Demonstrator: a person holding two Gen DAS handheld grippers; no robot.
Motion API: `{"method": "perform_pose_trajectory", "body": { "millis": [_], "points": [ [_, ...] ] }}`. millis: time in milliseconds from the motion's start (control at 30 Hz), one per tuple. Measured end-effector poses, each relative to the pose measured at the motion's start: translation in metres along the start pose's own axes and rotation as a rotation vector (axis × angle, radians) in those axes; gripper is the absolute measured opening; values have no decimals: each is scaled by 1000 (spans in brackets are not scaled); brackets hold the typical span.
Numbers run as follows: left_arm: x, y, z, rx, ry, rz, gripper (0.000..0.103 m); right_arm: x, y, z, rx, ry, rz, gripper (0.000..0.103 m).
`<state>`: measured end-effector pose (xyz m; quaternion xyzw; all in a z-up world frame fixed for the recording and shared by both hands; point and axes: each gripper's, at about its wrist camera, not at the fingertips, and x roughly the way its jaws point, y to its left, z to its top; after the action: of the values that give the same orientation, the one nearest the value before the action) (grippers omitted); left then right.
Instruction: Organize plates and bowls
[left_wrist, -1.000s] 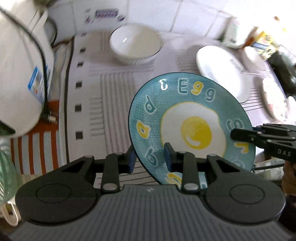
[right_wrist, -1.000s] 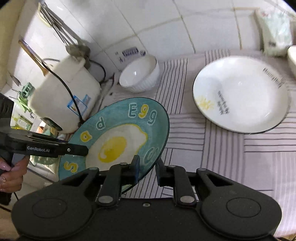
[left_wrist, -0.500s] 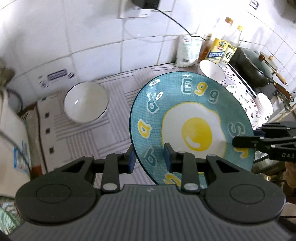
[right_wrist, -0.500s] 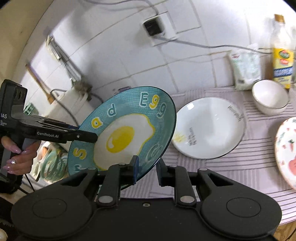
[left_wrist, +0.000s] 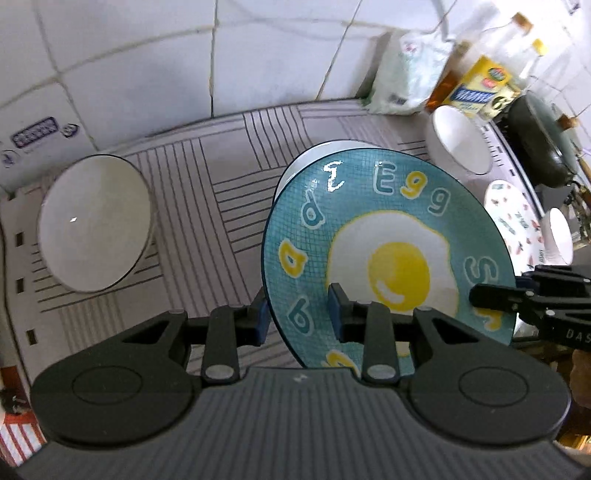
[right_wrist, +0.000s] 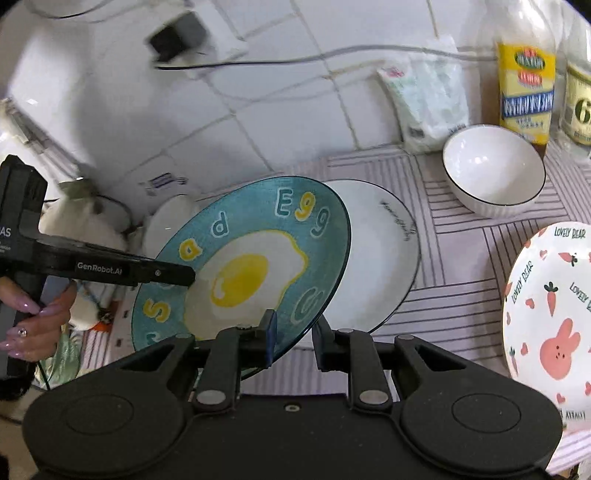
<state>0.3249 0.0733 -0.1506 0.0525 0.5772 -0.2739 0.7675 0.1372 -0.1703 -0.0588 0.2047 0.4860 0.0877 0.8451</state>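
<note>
Both grippers hold a teal plate with a fried-egg picture (left_wrist: 388, 251) (right_wrist: 251, 266) in the air. My left gripper (left_wrist: 297, 314) is shut on its left rim. My right gripper (right_wrist: 293, 339) is shut on its right rim. The plate hangs tilted just above a white plate (right_wrist: 373, 254), whose far rim shows behind it in the left wrist view (left_wrist: 325, 147). A white bowl (left_wrist: 92, 221) stands on the striped mat at the left. A second white bowl (right_wrist: 493, 173) (left_wrist: 458, 140) stands at the back right.
A rabbit-and-carrot plate (right_wrist: 546, 314) (left_wrist: 513, 218) lies at the right. Bottles (right_wrist: 524, 74) and a white bag (right_wrist: 424, 99) stand against the tiled wall. A dark pot (left_wrist: 543, 144) sits far right. A white rice cooker (right_wrist: 85, 221) is at the left.
Both grippers have carried the egg plate to the right and down over the white plate. The rice cooker has left the left wrist view.
</note>
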Motion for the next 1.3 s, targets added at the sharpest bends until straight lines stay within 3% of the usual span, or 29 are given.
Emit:
{"method": "perform_pose_trajectory", "body": {
  "millis": [167, 267, 633, 733, 867, 1000, 1200, 1300],
  "points": [
    [26, 1, 13, -41, 72, -7, 31, 15, -11, 18, -2, 62, -52, 26],
    [34, -1, 17, -44, 73, -9, 31, 21, -21, 26, 25, 73, -43, 26],
    [58, 5, 16, -107, 156, -7, 31, 36, -26, 23, 74, 144, -90, 26],
    [64, 4, 14, -125, 185, -20, 29, 44, -20, 24, 102, 190, -179, 28],
    [68, -7, 8, -119, 182, 21, 31, 55, 4, 21, 3, 201, -334, 38],
    [69, -10, 10, -160, 181, 51, 31, 60, 4, 26, 31, 198, -379, 39],
    [71, -17, 16, -142, 158, 107, 29, 70, 13, 23, -43, 169, -444, 40],
    [74, -23, 17, -132, 196, 112, 29, 77, 20, 20, -70, 153, -492, 44]
  ]
}}
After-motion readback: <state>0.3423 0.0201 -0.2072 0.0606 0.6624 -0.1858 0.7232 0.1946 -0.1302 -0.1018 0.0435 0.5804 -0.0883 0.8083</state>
